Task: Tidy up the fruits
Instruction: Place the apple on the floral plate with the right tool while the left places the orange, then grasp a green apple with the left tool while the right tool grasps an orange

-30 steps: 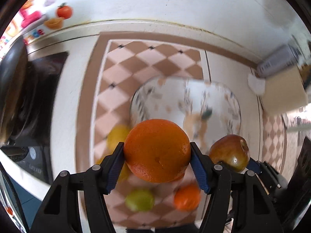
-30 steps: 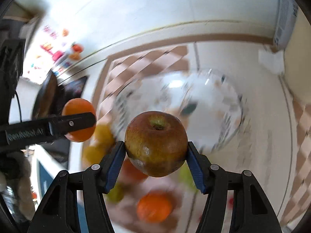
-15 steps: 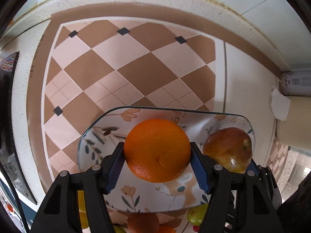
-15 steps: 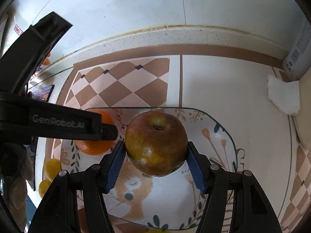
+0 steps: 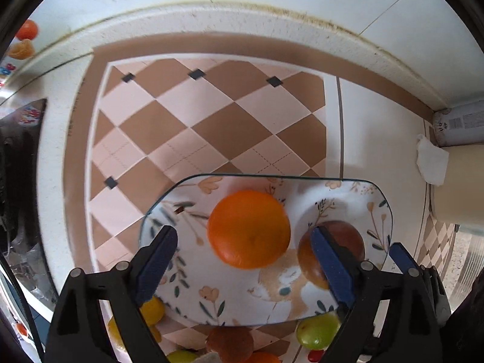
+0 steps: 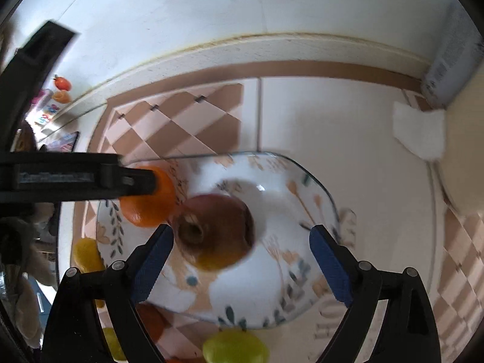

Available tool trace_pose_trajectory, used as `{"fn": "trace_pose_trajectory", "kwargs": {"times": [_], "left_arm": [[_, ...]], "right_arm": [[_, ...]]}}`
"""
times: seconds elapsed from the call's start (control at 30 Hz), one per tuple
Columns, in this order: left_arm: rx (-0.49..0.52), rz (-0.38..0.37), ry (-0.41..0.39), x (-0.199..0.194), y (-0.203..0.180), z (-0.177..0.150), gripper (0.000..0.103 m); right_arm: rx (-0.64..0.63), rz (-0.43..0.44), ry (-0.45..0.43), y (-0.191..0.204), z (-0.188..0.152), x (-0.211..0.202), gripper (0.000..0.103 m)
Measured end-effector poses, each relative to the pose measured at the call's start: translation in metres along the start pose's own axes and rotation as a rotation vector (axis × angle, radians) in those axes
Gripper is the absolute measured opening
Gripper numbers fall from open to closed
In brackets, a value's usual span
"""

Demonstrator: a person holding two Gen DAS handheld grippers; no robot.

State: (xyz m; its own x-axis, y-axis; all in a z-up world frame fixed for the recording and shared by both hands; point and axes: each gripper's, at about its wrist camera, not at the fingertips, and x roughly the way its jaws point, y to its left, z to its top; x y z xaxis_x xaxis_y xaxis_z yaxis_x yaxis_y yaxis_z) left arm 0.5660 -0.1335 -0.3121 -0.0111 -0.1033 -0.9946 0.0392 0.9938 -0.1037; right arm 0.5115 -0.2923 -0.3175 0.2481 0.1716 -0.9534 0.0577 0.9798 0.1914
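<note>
Both grippers stood over the patterned plate (image 5: 375, 208) with their jaws spread wide, and neither held anything. The left gripper (image 5: 243, 248) had just been opening its jaws: the orange (image 5: 248, 228) lay between them on the plate, clear of both blue pads. The right gripper (image 6: 242, 246) had likewise just been opening, and the reddish-brown apple (image 6: 216, 230) sat loose between its jaws, stem end up, blurred as if not yet settled. In the right wrist view the orange lay at the apple's ten o'clock, the two apparently touching.

By my reading, two fruits were delivered and several were left. Off the plate's near rim, on the surface (image 5: 211, 127), lay a green fruit (image 5: 317, 329) at five o'clock, yellow fruits (image 5: 152, 310) at seven o'clock, and a brown fruit (image 5: 231, 343) with more orange at six o'clock, partly hidden by the gripper frames.

The plate's right half, from twelve to four o'clock in the right wrist view, was bare, so there seemed room for more. The far side of the surface was open up to the wall edge. At two o'clock a crumpled tissue (image 6: 419, 130) and a grey can (image 5: 459, 124) crowded the corner. The grippers stood close side by side, the left one's frame crossing the right view at nine o'clock.
</note>
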Motion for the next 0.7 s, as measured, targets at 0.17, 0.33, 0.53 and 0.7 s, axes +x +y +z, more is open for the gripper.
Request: {"fn": "trace_pose_trajectory", "kwargs": {"times": [0.17,0.33,0.53,0.7], "left_arm": [[0.018,0.068,-0.088,-0.027,0.010,-0.037,0.091],[0.050,0.134,-0.159,-0.054,0.016,-0.076,0.091],[0.075,0.150,-0.229,-0.089,0.022,-0.110,0.091],[0.082,0.132,-0.291,-0.118,0.025,-0.143,0.091]], "right_arm": [[0.026,-0.014,0.022,-0.003,-0.017,-0.018,0.094],[0.044,-0.049,0.027,-0.004,-0.044,-0.041,0.094],[0.033,-0.081,-0.002,0.007,-0.077,-0.082,0.094],[0.013,-0.079,-0.051,0.022,-0.102,-0.126,0.094]]}}
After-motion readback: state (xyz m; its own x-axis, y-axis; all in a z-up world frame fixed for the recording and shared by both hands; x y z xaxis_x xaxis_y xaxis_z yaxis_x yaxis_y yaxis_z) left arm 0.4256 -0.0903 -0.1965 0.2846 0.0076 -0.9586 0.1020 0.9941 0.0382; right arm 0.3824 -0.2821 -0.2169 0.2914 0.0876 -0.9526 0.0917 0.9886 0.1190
